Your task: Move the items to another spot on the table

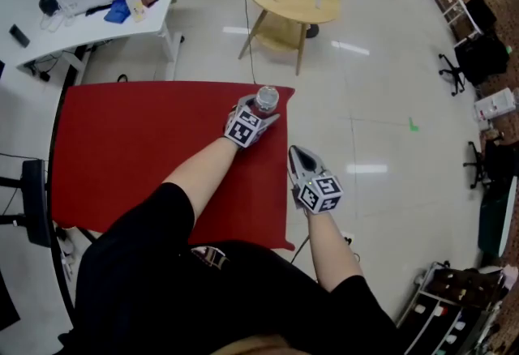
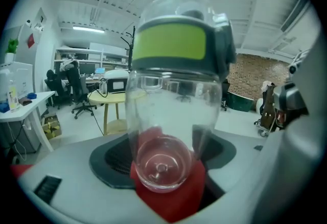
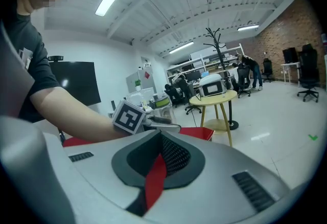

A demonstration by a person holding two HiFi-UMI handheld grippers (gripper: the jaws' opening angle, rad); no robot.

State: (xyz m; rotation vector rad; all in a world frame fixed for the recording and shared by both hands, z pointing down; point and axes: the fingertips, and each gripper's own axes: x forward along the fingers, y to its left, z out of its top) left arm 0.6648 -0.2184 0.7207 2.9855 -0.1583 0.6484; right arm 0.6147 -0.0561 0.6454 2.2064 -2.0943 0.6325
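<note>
A clear plastic bottle [image 1: 265,99] with a yellow-green band under its grey lid stands between the jaws of my left gripper [image 1: 259,111], near the far right corner of the red table [image 1: 138,143]. In the left gripper view the bottle [image 2: 171,110] fills the middle, its round base toward the camera, and the left gripper [image 2: 166,169] is shut on its lower body. My right gripper [image 1: 297,153] hovers just off the table's right edge, shut, with nothing in it. The right gripper view shows that gripper [image 3: 160,141] with its jaws together, and the left gripper [image 3: 153,124] beyond over the table [image 3: 199,132].
A round wooden side table [image 1: 296,3] carrying a white device stands beyond the far corner. A white desk [image 1: 97,17] with a white box is at the back left. A black stand [image 1: 34,201] sits by the table's left side. Shiny floor lies to the right.
</note>
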